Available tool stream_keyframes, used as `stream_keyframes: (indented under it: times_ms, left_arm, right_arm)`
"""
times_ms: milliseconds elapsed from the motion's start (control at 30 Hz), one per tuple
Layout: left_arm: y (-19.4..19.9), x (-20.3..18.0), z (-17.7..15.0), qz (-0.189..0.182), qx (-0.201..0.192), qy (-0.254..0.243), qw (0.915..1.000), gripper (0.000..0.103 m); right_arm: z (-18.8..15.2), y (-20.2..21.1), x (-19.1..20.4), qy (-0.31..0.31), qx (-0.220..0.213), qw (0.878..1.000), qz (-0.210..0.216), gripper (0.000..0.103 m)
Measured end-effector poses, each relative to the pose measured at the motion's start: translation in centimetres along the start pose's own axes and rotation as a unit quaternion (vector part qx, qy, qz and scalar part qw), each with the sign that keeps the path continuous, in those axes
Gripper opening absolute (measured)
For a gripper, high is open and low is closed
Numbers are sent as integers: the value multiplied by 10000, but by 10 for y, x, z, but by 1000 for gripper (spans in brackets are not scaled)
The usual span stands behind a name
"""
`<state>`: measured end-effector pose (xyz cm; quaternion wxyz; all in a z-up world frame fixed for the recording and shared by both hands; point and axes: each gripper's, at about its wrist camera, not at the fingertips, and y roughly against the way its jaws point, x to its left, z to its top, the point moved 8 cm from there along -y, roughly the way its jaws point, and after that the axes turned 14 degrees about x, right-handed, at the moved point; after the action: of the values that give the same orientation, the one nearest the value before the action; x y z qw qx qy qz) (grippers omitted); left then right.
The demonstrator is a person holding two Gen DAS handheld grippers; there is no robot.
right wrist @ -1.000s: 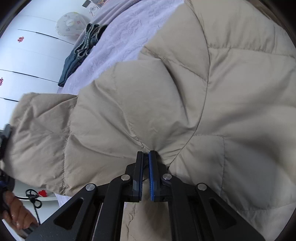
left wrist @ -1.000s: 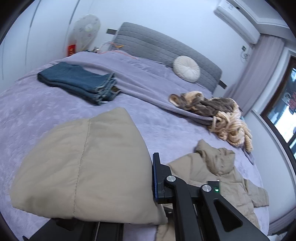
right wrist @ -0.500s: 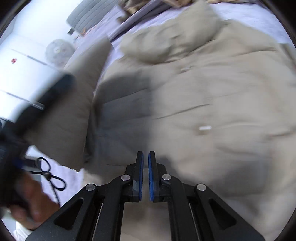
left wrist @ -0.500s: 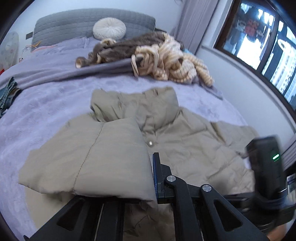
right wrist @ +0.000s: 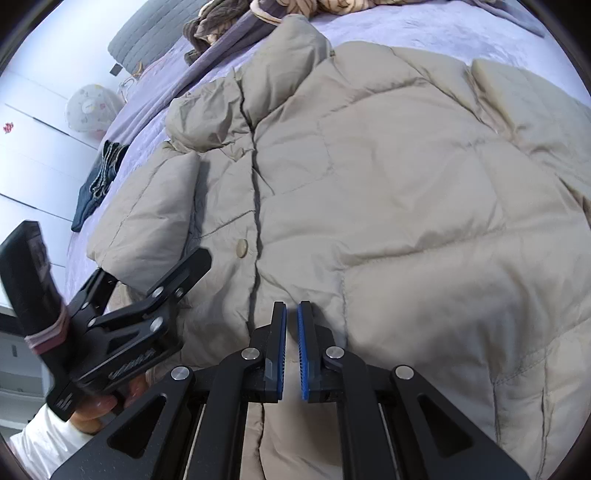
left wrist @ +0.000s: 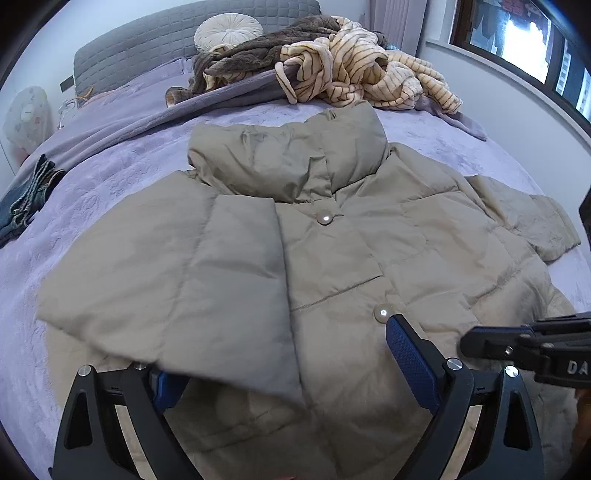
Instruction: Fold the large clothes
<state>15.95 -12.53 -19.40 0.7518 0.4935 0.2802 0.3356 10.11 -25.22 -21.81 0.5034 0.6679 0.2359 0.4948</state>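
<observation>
A beige puffer jacket [left wrist: 369, 251] lies front up on the purple bed, collar toward the headboard. Its left sleeve [left wrist: 192, 280] is folded across the chest and lies loose between the wide open fingers of my left gripper [left wrist: 288, 373]. The other sleeve [left wrist: 535, 221] sticks out to the right. In the right wrist view the jacket [right wrist: 406, 192] fills the frame. My right gripper [right wrist: 291, 350] hovers just above its lower front with its blue pads a narrow gap apart and nothing between them. The left gripper [right wrist: 147, 280] shows open at the left there.
Folded jeans [left wrist: 26, 199] lie at the bed's left edge. A pile of brown and striped fleece clothes [left wrist: 332, 66] and a round cushion [left wrist: 227, 31] sit by the grey headboard [left wrist: 147, 40]. A window [left wrist: 535, 44] and wall run along the right.
The left gripper carried the sleeve across onto the jacket's chest and opened, letting it go. The right gripper let go of the jacket fabric and now stands just above it.
</observation>
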Motion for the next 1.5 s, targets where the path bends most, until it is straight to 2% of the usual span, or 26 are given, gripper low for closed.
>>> stream_keyframes:
  times_ms: [33, 100, 167, 200, 267, 333, 367, 467, 567, 600, 667, 733, 833, 900, 933, 1000, 1033, 1067, 1167, 1267, 1367, 1433, 1500]
  left_arm:
    - [9, 12, 0, -37, -60, 115, 9999, 96]
    - [31, 41, -9, -19, -209, 465, 9987, 96]
    - [46, 79, -20, 76, -260, 935, 9953, 96]
    - [50, 101, -27, 94, -223, 1226, 9922, 96]
    - [50, 143, -41, 50, -88, 1778, 9840, 96]
    - [43, 179, -55, 81, 67, 2275, 9737, 93]
    - [38, 192, -59, 33, 106, 2473, 9689, 86]
    - [16, 212, -73, -71, 279, 2845, 9582, 85]
    - [-3, 212, -82, 204, 424, 2797, 9589, 85]
    - [-6, 210, -83, 257, 416, 2776, 9595, 85]
    - [-10, 208, -83, 360, 404, 2713, 9610, 85]
    - [-9, 209, -81, 341, 438, 2696, 9614, 85]
    - [-3, 214, -71, 71, 378, 2696, 9622, 85]
    - [-1, 224, -55, -265, 242, 2795, 9595, 85]
    - [-5, 227, -46, -550, 249, 2876, 9559, 85]
    - [-18, 228, -30, -1067, 335, 3003, 9473, 81]
    - [-21, 226, -23, -1145, 312, 2984, 9470, 44]
    - [-26, 222, -16, -1117, 399, 2896, 9498, 25]
    - [-18, 206, -6, -443, 312, 2552, 9654, 25]
    - [-19, 194, -5, -42, 292, 2199, 9751, 25]
    - [-35, 191, -7, 246, 420, 1983, 9789, 26]
    - [-37, 191, -7, 341, 410, 1998, 9784, 26]
    - [-29, 194, -8, 470, 389, 2054, 9768, 33]
  right_arm:
    - [0, 3, 2, 89, -29, 9999, -73, 8]
    - [1, 9, 15, 359, -86, 9991, -212, 21]
    - [5, 13, 34, 676, -211, 9970, -313, 67]
    - [6, 17, 47, 902, -312, 9949, -340, 73]
    - [9, 16, 80, 1437, -441, 9874, -504, 74]
    - [7, 10, 117, 2065, -546, 9734, -827, 78]
    - [4, 3, 135, 2400, -599, 9626, -1104, 81]
    - [-3, -30, 181, 3329, -735, 9140, -2199, 81]
    - [3, -59, 200, 3772, -931, 8712, -3001, 81]
    - [10, -62, 202, 3761, -1014, 8675, -3092, 81]
    - [29, -51, 192, 3393, -1247, 8814, -3041, 81]
    - [49, -28, 169, 2745, -1415, 9118, -2706, 81]
    - [64, 2, 119, 1753, -1394, 9610, -1622, 82]
    - [67, 8, 91, 1156, -1226, 9824, -801, 82]
    - [70, 7, 77, 785, -1088, 9904, -321, 82]
    - [74, -1, 52, 43, -858, 9952, 477, 79]
    - [77, -3, 43, -264, -805, 9923, 898, 55]
    - [79, -6, 35, -522, -736, 9882, 1237, 1]
    - [74, 0, 15, -941, -881, 9811, 1446, 3]
    - [53, 2, -1, -1052, -944, 9822, 1238, 3]
    - [36, -26, -22, -1260, -612, 9840, 1099, 3]
    - [34, -37, -28, -1263, -554, 9834, 1177, 3]
    - [34, -35, -27, -1209, -447, 9838, 1245, 4]
